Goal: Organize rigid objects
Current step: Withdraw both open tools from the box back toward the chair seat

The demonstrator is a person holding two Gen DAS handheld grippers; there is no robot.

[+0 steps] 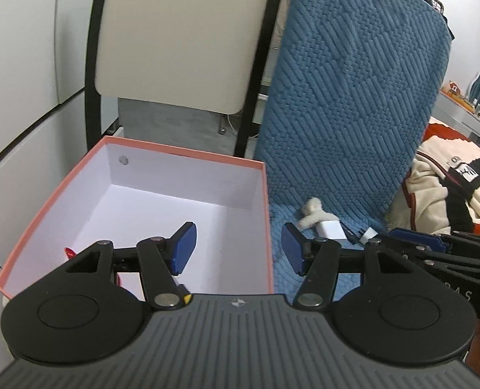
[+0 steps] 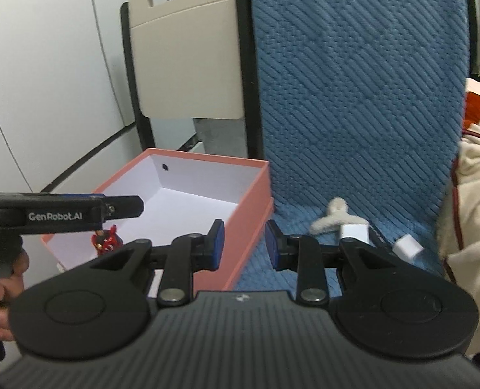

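Observation:
A pink box (image 1: 188, 155) with a white inside sits on the blue quilted seat (image 1: 337, 220); it also shows in the right wrist view (image 2: 249, 201). A small red figurine (image 2: 106, 240) lies in its near corner; only a red sliver (image 1: 68, 253) shows in the left wrist view. A white charger block (image 1: 330, 229) (image 2: 355, 231), a second white plug (image 2: 408, 246) and a fuzzy beige toy (image 2: 332, 215) lie on the seat to the right. My left gripper (image 1: 238, 251) is open over the box's right wall. My right gripper (image 2: 243, 249) is open and empty by the box's corner.
The blue quilted chair back (image 2: 353, 97) rises behind the seat. A beige chair back (image 1: 181, 39) with black frame stands behind the box. A cream and red garment (image 1: 447, 181) lies at the right. White cabinet doors (image 2: 45, 81) are at the left.

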